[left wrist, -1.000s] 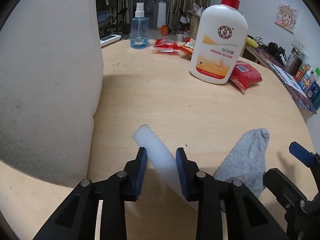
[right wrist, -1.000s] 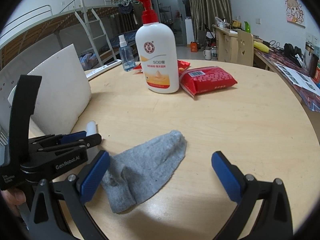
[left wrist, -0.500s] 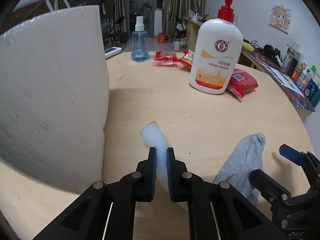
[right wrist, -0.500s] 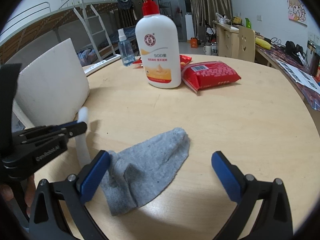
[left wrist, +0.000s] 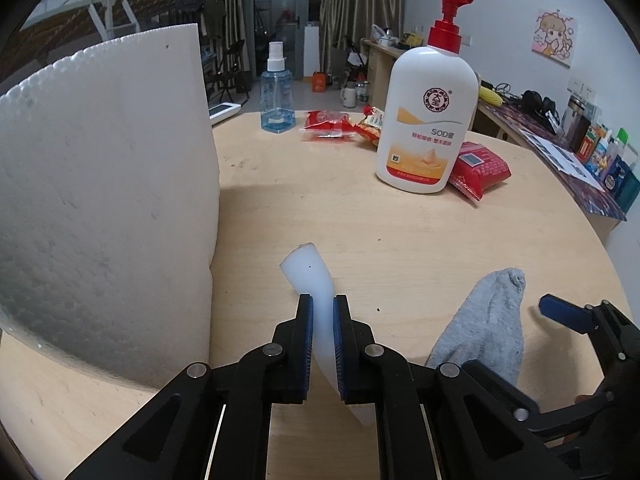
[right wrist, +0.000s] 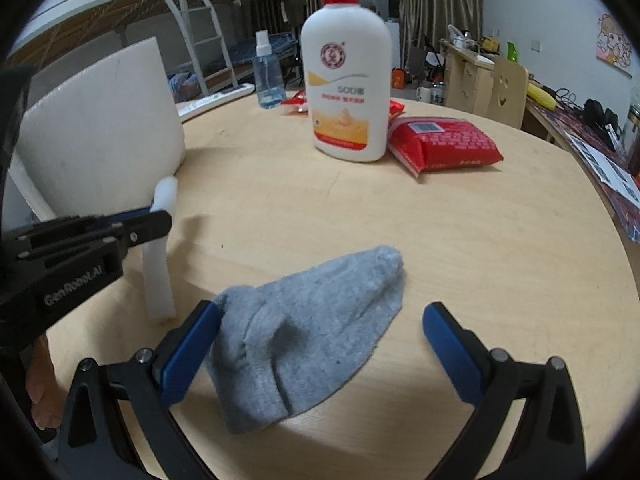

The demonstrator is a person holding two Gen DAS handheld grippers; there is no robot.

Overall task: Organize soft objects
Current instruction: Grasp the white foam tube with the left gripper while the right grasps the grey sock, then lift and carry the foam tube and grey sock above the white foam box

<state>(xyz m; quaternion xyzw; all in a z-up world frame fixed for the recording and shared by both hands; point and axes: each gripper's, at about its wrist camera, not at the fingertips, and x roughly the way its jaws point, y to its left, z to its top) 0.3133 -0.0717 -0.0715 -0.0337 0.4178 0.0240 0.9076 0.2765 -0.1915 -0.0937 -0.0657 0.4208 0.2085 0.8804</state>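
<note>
Two grippers in view, both low over the round wooden table [left wrist: 400, 240]. Left gripper [left wrist: 322, 322] is clamped on the white foam stick [left wrist: 308, 276]: blue pads pressed against both its sides, stick squeezed narrow between them. The stick's far end pokes out past the fingertips, tilted up and left; its near end reaches down to the table under the gripper. In the right wrist view the same stick [right wrist: 160, 272] stands nearly upright, bottom end on the wood.

Landmark: the big white foam block [left wrist: 104, 200]. The stick is just right of the block, near but not touching as far as I can tell. The grey sock [right wrist: 312, 328] lies flat on the table further right of the block, past the stick, toe pointing away from the cameras.

Right gripper [right wrist: 320, 336] is spread wide, straddling the sock's cuff end; left pad [right wrist: 192, 352] is at the sock's edge, contact unclear, right pad well clear of it.

Far right of the block: lotion pump bottle [left wrist: 428, 120], with a red wipes pack [left wrist: 478, 170] touching its base. Behind the block's right edge: blue spray bottle [left wrist: 277, 92], red snack packets [left wrist: 330, 124].
</note>
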